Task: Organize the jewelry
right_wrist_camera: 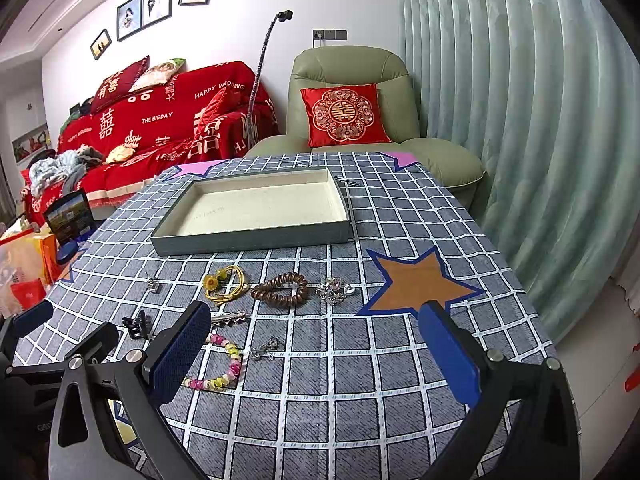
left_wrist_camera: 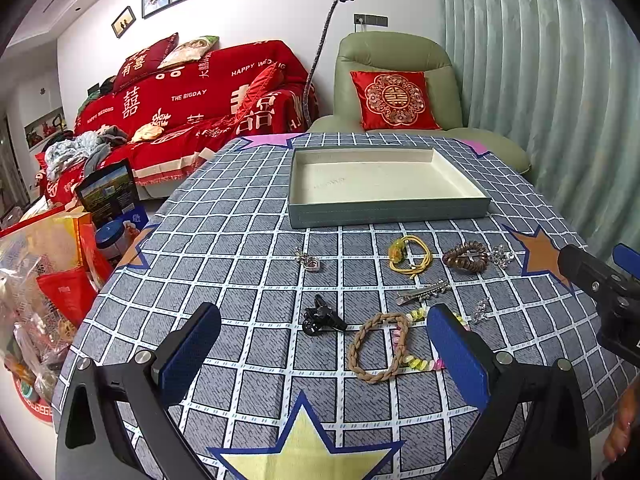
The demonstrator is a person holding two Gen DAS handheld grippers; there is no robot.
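An empty grey tray [left_wrist_camera: 384,213] [right_wrist_camera: 248,240] with a cream lining stands at the far side of the table. Jewelry lies in front of it: a yellow cord bracelet [left_wrist_camera: 410,256] [right_wrist_camera: 224,282], a brown bead bracelet [left_wrist_camera: 466,258] [right_wrist_camera: 282,290], a crystal piece [right_wrist_camera: 334,290], a heart pendant [left_wrist_camera: 311,261], a silver hair clip [left_wrist_camera: 422,293], a black claw clip [left_wrist_camera: 320,316] [right_wrist_camera: 136,326], a braided brown band [left_wrist_camera: 378,347] and a pastel bead bracelet [right_wrist_camera: 224,364]. My left gripper [left_wrist_camera: 324,344] is open above the braided band. My right gripper [right_wrist_camera: 316,344] is open above the cloth.
The table has a grey checked cloth with stars [right_wrist_camera: 420,284]. A green armchair [left_wrist_camera: 396,80] and a red-covered sofa [left_wrist_camera: 192,100] stand behind it. Bags and boxes [left_wrist_camera: 48,264] sit on the floor at left. A curtain [right_wrist_camera: 520,120] hangs at right.
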